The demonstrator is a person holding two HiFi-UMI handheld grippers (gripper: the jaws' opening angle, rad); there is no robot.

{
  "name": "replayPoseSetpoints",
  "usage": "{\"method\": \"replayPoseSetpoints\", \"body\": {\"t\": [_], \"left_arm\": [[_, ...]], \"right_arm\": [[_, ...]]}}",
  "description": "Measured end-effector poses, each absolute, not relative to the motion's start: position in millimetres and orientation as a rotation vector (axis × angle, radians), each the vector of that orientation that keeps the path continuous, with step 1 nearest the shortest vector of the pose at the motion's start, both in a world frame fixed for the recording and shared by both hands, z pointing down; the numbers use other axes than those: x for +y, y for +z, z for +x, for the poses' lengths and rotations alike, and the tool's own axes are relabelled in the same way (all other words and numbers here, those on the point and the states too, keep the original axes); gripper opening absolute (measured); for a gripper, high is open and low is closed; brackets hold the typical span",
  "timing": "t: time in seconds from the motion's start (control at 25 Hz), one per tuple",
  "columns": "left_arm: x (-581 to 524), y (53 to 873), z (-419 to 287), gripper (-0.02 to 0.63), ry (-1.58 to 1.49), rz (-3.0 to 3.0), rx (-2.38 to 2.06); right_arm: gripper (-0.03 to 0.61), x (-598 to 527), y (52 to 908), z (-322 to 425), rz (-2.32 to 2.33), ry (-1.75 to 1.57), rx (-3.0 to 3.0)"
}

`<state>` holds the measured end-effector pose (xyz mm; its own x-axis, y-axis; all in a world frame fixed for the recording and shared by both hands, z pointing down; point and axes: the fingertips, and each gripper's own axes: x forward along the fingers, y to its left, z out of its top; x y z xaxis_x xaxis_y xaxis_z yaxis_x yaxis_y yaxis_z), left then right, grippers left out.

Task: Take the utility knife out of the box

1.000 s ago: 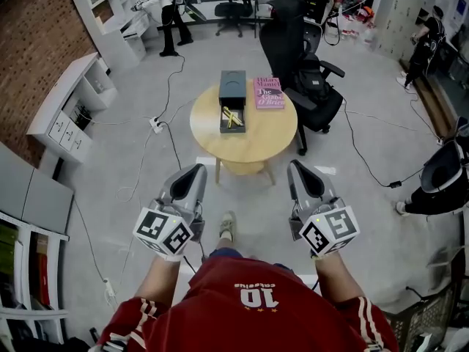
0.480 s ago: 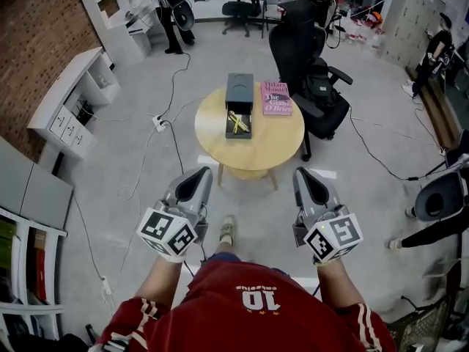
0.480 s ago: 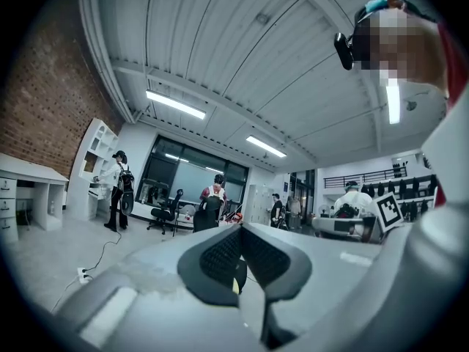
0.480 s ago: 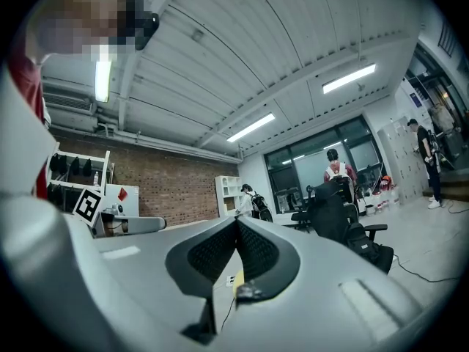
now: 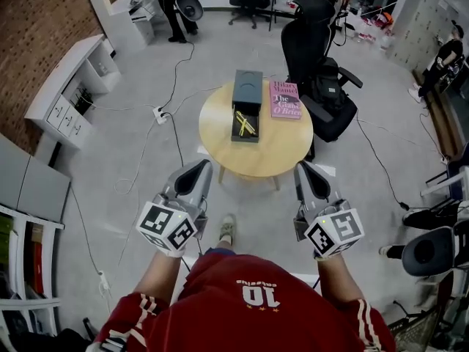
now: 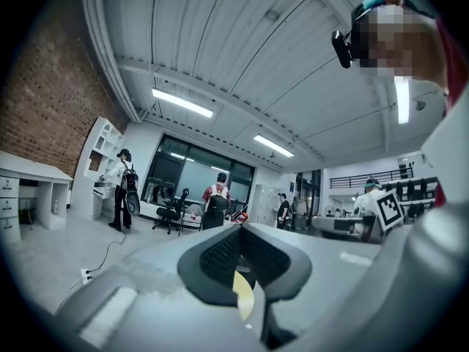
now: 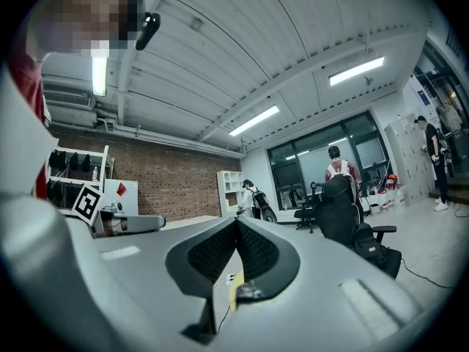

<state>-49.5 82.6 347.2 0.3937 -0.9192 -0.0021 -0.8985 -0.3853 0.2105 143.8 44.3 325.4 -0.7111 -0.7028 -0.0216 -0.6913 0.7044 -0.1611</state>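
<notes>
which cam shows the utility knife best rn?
Head view: the yellow utility knife lies in the open box on the round table. The left and right gripper views show neither, only a yellow sliver past their closed jaws.

A yellow utility knife (image 5: pixel 244 123) lies in a dark grey open box (image 5: pixel 248 86) on a round wooden table (image 5: pixel 272 149); left gripper (image 5: pixel 196 170) and right gripper (image 5: pixel 307 171) well short.
</notes>
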Motion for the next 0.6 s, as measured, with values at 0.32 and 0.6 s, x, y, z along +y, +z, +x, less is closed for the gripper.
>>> {"method": "replayPoseSetpoints", "body": {"t": [0.32,0.6], "left_arm": [[21,355,-85,0.005,-0.172,2.454,-1.611],[-30,360,-112,0.004,-0.165,2.455,-1.567]], "right_arm": [[-0.006,-11,333,108,-1.178,-0.246,2.859],[-0.006,-58,333,75,-1.207,-0.257,2.882]]}}
